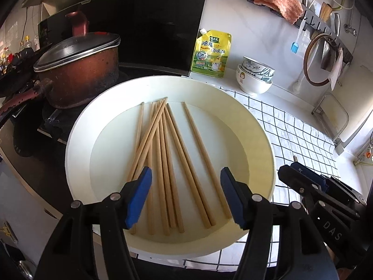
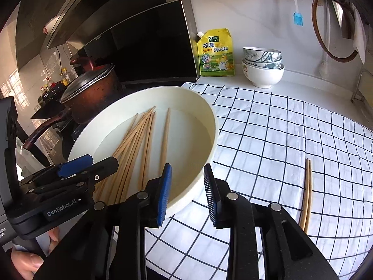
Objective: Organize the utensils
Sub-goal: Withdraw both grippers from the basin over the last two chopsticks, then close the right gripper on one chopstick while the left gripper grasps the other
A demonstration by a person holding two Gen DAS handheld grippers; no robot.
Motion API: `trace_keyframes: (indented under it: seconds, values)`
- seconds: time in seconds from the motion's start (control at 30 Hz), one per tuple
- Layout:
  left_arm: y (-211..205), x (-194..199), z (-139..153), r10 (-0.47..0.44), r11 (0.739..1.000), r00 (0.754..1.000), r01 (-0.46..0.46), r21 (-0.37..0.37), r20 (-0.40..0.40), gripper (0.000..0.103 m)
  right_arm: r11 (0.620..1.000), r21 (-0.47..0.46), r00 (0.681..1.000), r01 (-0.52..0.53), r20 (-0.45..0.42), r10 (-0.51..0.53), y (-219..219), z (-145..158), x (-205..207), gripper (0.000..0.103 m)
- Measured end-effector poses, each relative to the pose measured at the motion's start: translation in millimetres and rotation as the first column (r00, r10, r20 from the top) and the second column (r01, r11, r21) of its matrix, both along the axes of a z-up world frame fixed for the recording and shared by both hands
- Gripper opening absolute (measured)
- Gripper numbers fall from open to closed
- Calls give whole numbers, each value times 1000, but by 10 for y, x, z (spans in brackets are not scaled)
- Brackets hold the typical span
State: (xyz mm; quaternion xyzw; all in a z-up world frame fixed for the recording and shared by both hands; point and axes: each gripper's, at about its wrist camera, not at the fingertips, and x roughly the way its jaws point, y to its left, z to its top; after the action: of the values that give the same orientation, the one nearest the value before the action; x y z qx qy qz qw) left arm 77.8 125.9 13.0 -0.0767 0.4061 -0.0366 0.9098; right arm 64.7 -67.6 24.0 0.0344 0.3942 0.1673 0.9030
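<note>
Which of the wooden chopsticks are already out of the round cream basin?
The pair of wooden chopsticks lying side by side on the white checked cloth; all the others lie inside the round cream basin.

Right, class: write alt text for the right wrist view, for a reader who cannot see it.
Open, empty blue-padded tongs hover over the near rim of a white basin holding loose wooden chopsticks. A sorted pair of chopsticks lies on the checked cloth to the right, and the other tongs enter from the left.
</note>
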Motion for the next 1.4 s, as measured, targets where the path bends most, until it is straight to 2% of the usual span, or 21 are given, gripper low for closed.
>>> trace_keyframes:
  seconds: [0.3,0.6,0.93,1.1,1.4]
  values:
    - [-379,-89,2,-64,998,998,64,-7,0,61,998,-14,998,59,23,-58,-392,8,-223,31]
    - [-897,-232,43,-166,986,986,166,9,11,63,986,-16,986,166,24,-166,-1010,-47,-428,34]
    - [-1362,-288,-2,-245,970,970,245,-3,-2,65,960,-57,961,276,-20,-277,-1630,-287,-624,36]
    - [-1560,-296,-80,-278,961,960,278,11,-21,68,955,-79,954,285,-67,-291,-1723,-505,-630,37]
    - [-1656,-291,-257,-282,959,958,283,13,-57,69,963,-97,960,250,-106,-260,-1588,-783,-579,37]
